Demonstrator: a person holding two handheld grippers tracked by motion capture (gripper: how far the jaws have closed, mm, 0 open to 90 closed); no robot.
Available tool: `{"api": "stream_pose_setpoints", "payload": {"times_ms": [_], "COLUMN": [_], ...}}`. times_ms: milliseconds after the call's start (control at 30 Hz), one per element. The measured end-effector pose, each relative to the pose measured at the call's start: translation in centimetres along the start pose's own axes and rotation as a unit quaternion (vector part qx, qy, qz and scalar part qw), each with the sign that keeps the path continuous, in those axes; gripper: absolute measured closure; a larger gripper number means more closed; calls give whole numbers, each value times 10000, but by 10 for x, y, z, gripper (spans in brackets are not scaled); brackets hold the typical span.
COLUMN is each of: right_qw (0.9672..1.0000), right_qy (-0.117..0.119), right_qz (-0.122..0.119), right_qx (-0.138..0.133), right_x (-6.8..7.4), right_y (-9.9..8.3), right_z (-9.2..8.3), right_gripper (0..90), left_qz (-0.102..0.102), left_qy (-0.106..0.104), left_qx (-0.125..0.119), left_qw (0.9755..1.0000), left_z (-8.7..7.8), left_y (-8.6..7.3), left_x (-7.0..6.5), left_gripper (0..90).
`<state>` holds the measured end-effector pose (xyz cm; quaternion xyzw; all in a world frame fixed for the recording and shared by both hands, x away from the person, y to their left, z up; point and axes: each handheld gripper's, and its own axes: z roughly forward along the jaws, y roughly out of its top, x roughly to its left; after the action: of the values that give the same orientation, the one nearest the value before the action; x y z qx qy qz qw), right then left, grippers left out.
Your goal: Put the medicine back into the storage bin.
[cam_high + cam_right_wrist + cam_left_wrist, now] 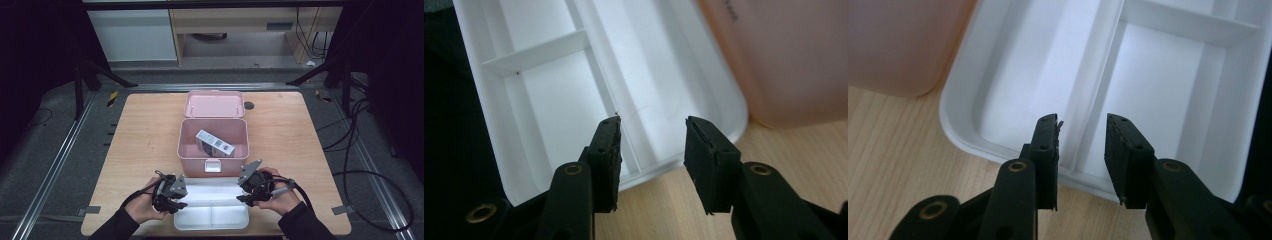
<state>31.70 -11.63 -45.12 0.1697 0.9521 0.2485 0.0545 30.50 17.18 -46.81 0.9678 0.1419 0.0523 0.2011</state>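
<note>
Left gripper (176, 204) at the white tray's (212, 219) left end, jaws apart around its rim and divider, nothing clamped. Right gripper (246, 198) likewise parted at the right end. Risk if uneven grips: tilting, or knocking the pink box (213, 144) just behind. Shallow, glossy, empty compartments, near table edge.

One pink box (213, 150), one white tray (212, 212), one carton (215, 143), two grippers.

White divided tray (212, 220) before open pink box (213, 145)
</note>
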Motion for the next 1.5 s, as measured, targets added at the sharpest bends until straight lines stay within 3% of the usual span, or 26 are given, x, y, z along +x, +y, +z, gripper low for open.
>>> {"api": "stream_pose_setpoints", "payload": {"times_ms": [200, 367, 600, 833, 1200, 1500], "right_qw": [9992, 9976, 9943, 9903, 9900, 9930], "right_qy": [210, 202, 355, 458, 524, 699], "right_qz": [-184, -295, -412, -508, -456, -362], "right_qx": [280, 595, 914, 1209, 1224, 882], "right_x": [2, 2, 1, 0, 0, 7], "right_y": [3, 4, 8, 13, 13, 20], "right_z": [21, 33, 42, 49, 45, 2], "right_gripper": [644, 685, 752, 812, 832, 836], "left_qz": [73, 126, 251, 484, 705, 826], "left_qy": [-87, -112, -178, -284, -466, -573], "left_qx": [206, 342, 524, 801, 916, 716], "left_qw": [9997, 9993, 9982, 9952, 9922, 9924], "left_z": [9, 13, 19, 21, 16, -25], "left_y": [2, 4, 7, 12, 18, 28], "left_x": [2, 3, 4, 6, 8, -1], "left_gripper": [702, 722, 757, 835, 863, 875]}}
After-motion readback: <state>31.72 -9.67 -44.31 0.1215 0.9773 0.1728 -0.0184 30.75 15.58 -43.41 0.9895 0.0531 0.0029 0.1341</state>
